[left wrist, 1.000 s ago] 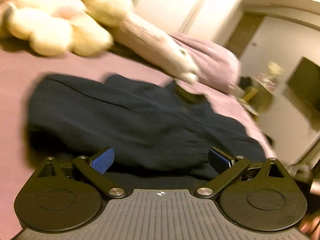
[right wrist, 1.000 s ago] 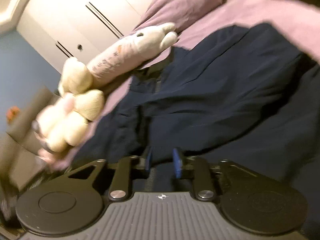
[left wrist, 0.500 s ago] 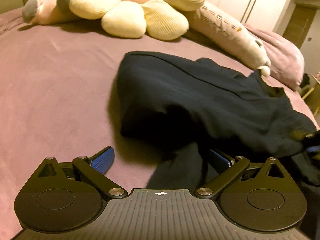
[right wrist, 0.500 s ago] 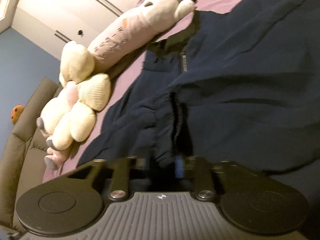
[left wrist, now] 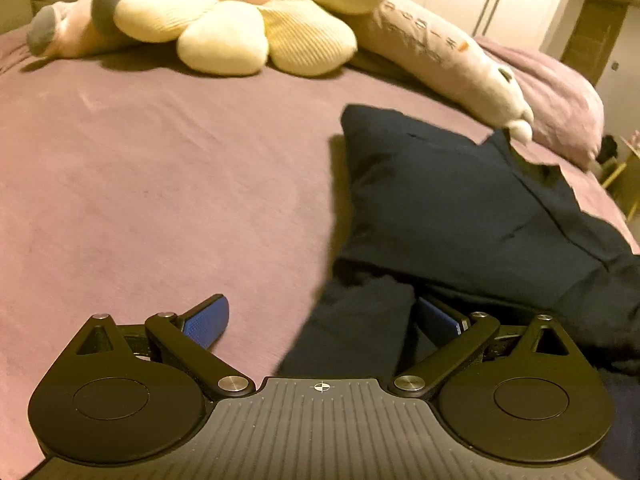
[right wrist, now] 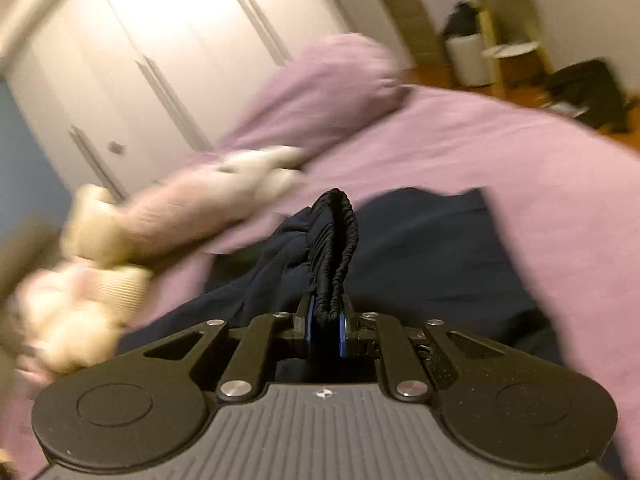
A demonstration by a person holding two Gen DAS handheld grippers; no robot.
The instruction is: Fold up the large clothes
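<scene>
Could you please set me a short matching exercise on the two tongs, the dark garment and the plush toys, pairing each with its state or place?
Things:
1. left tongs
2. right tongs
3. garment
4. plush toys

States or places:
A. dark navy, spread on the purple bed
B. shut on a gathered black edge of cloth
C. cream and pink, at the far side of the bed
D. open, with a fold of cloth between the pads

Pairs: 1-D, 2-B, 3-A, 4-C
</scene>
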